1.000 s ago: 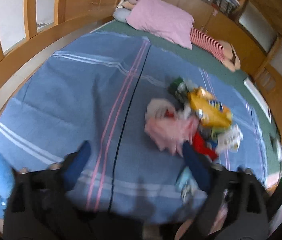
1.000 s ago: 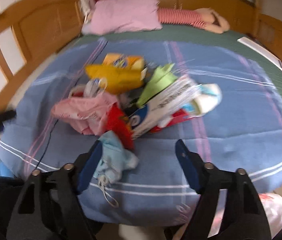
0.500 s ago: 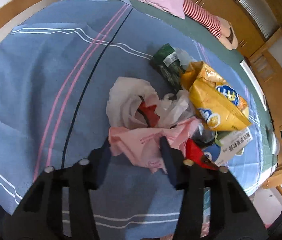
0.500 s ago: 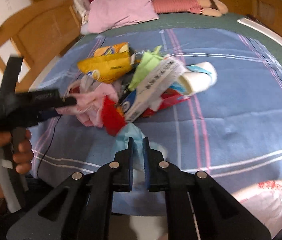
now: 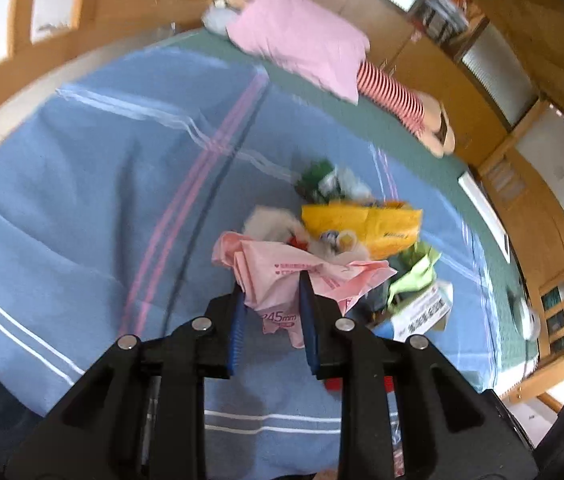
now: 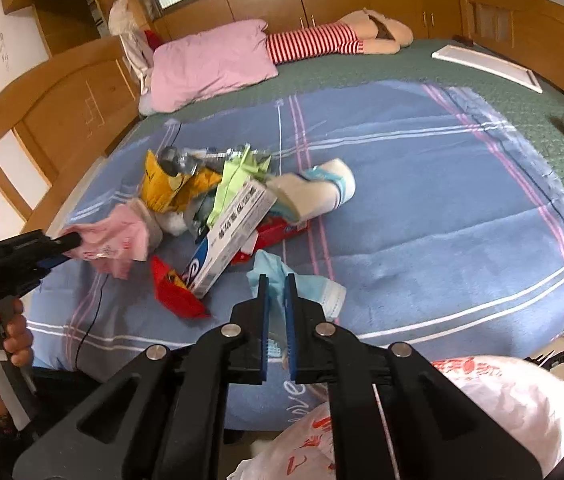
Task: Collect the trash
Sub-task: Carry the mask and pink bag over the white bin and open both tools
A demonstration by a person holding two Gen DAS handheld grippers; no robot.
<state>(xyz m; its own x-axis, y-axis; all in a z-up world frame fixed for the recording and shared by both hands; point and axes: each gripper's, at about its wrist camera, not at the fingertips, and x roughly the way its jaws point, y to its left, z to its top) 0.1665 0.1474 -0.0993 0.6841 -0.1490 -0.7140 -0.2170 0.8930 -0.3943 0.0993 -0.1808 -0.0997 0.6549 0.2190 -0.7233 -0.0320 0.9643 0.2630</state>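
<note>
A pile of trash lies on the blue blanket (image 6: 422,208): a yellow snack bag (image 5: 362,226), a toothpaste box (image 6: 233,236), a red wrapper (image 6: 173,292), a green wrapper (image 6: 237,176). My left gripper (image 5: 271,280) is shut on a pink plastic bag (image 5: 282,272), lifted off the blanket; it also shows in the right wrist view (image 6: 113,240). My right gripper (image 6: 275,280) is shut on a light blue face mask (image 6: 302,284) at the blanket's near edge.
A white plastic bag with red print (image 6: 462,408) sits below the bed edge under my right gripper. A pink pillow (image 6: 209,64) and a striped stuffed toy (image 6: 322,42) lie at the head of the bed. Wooden bed frame (image 6: 61,112) on the left.
My left gripper has closed on the pink bag and lifted it from the pile. My right gripper still holds the blue mask and has pulled it back slightly.
</note>
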